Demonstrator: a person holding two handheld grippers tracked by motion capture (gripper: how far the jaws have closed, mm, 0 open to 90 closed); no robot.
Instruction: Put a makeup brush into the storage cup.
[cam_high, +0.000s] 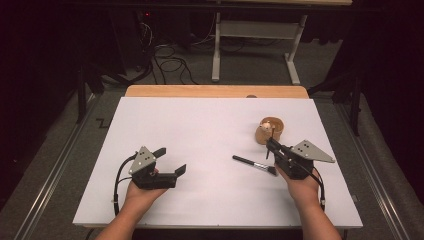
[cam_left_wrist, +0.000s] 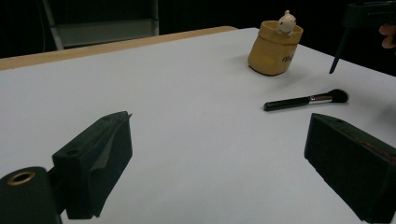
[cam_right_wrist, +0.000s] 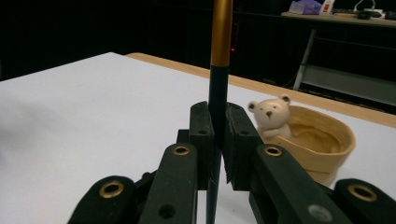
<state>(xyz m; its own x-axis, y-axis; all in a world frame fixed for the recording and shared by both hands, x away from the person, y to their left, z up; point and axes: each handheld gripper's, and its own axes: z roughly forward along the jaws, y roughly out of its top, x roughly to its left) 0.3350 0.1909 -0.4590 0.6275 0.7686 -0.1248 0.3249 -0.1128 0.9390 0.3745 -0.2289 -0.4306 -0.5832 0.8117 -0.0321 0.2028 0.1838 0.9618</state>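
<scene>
Your right gripper (cam_high: 270, 145) has its jaws clamped on a thin brush (cam_right_wrist: 219, 70): in the right gripper view the dark handle runs upright between the two pads, with a gold section above them, and the lower end drops out of frame below the jaws. In the left gripper view that same handle shows as a dark stick (cam_left_wrist: 337, 52) hanging tilted under your right gripper (cam_left_wrist: 369, 14), tip clear of the table. The tan cup (cam_high: 270, 131) with the little white bear (cam_high: 267, 125) on its rim sits just beyond the held brush on the white table sheet (cam_high: 200, 130), right half, towards the far edge; from the right gripper view the cup (cam_right_wrist: 317, 144) is just behind and to the right of the jaws, bear (cam_right_wrist: 272, 114) facing the camera, cup interior looks bare as far as the rim lets you see. A second brush, black handle with silver ferrule and dark bristles (cam_high: 255, 164), lies flat on the sheet just left of your right hand (cam_high: 300, 185), bristle end towards that hand, not touching the cup. Your left gripper (cam_high: 172, 161) has its jaws spread wide with nothing between them, resting low over the left half of the sheet, well apart from cup and both brushes; left hand (cam_high: 145, 189) wraps the body from below
</scene>
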